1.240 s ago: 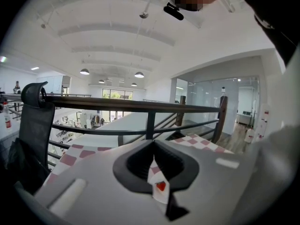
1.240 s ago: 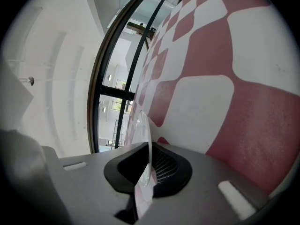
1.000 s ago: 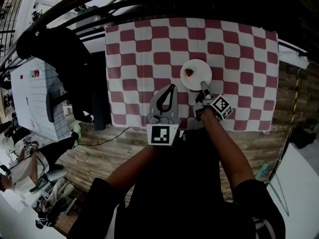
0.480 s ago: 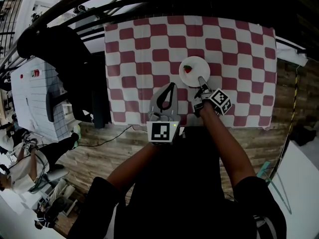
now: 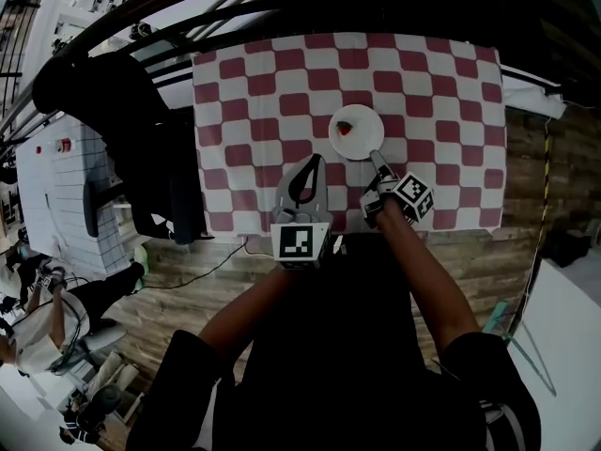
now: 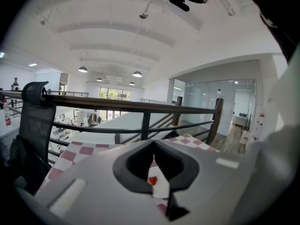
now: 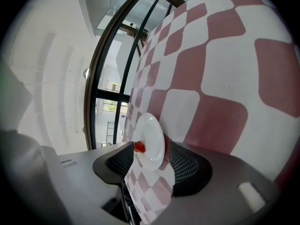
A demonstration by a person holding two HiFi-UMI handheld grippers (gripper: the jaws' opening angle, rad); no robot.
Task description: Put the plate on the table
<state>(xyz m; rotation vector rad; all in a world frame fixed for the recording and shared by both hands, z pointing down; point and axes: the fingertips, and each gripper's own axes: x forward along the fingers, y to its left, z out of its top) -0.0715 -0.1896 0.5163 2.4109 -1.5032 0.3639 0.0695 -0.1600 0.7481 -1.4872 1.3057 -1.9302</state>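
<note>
Plate (image 5: 364,139) with strawberry (image 5: 345,128) sat flat on checkered table (image 5: 441,92). Right gripper (image 5: 377,163): jaws had just been opening, stood wide apart, nothing clamped, rim just ahead. Left gripper (image 5: 314,163): jaws together, empty. Judgement: back right gripper straight off, avoid nudging rim.

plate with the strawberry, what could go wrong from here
1. The right claw, whose jaws have just been opening, stands open at the rim of the plate without pressing it. Pulling back crooked could nudge the plate.
2. A nudge could roll the strawberry off.
3. The shut left claw is nearby and could snag the checked cloth.
</note>
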